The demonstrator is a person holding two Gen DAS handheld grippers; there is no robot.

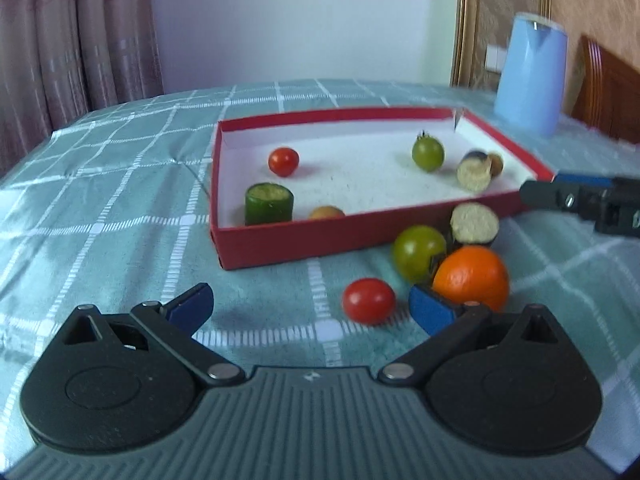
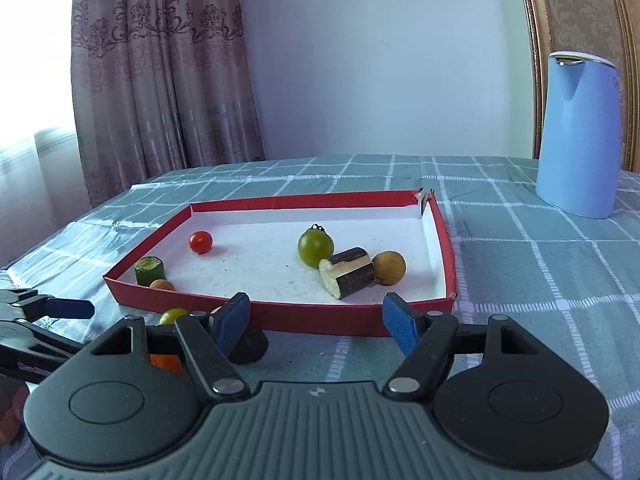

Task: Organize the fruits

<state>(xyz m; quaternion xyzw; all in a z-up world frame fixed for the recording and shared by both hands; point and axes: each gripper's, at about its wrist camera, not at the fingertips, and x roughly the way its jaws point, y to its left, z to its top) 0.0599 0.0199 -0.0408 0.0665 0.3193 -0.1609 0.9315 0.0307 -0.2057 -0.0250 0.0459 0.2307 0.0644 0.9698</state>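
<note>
Both claws apart, empty; left claw [image 1: 310,308] near red tomato [image 1: 368,300], before box [image 1: 296,246] front edge.

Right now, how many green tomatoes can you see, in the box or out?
2. One green tomato sits inside the red box toward its far right; the other green tomato lies on the tablecloth outside the front wall, beside the orange. None looks hidden.

We see both wrist cams low over the bench [image 1: 120,184], facing the curtain wall; both share the red box [image 1: 296,244] close up.
</note>
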